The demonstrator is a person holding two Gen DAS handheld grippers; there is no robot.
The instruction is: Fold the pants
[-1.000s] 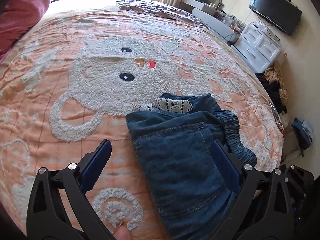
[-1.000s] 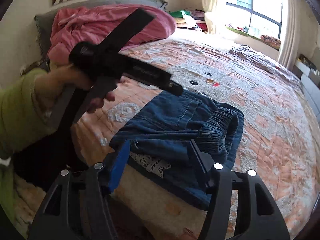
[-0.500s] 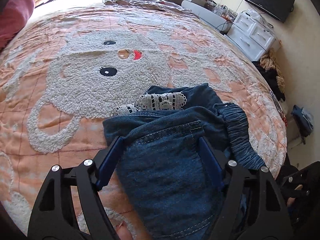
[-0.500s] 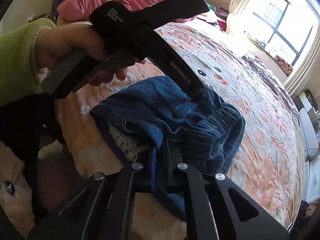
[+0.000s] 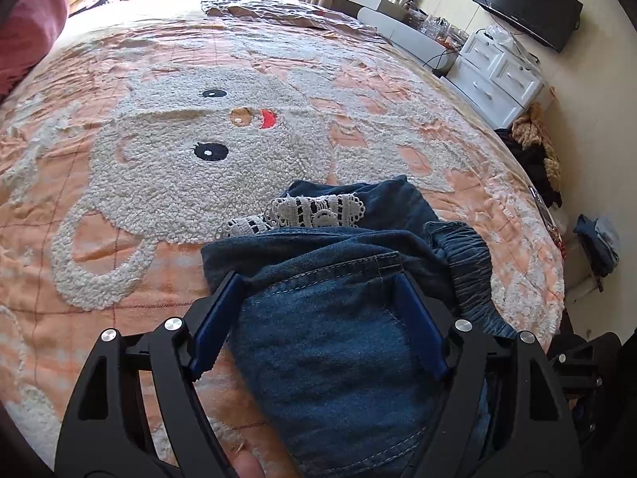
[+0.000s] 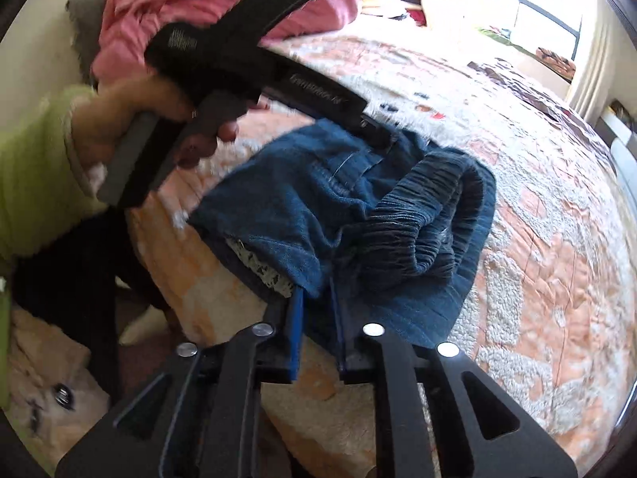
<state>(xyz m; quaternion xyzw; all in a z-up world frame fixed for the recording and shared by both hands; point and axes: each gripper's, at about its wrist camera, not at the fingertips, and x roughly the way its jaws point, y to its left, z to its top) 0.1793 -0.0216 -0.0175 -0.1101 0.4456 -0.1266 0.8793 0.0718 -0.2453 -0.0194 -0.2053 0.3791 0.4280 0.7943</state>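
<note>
- The denim pants (image 5: 338, 342), already folded into a thick bundle, lie at the near edge of the peach bedspread (image 5: 119, 79), just below the white terry animal face (image 5: 207, 151); the gathered elastic waistband (image 6: 434, 215) bulges on one side and a strip of white lace trim (image 5: 314, 211) peeks from between the layers.
- The left gripper (image 5: 318, 294) sits down over the bundle, its blue pads on both flanks of the denim and seemingly pressing it; half a second ago it stood the same way, a second ago it was spread wider with one finger out over bare bedspread.
- The right gripper (image 6: 318, 298) has a fold of the pants' edge between its narrow jaws; they were fully pinched half a second ago and have just been easing apart, and through the blur I cannot tell whether the pads still bite the cloth.
- In the right wrist view the person's left hand (image 6: 131, 119), in a lime-green sleeve (image 6: 36, 167), grips the other tool's handle.
- A pink blanket (image 6: 223, 4) is heaped at the head of the bed.
</note>
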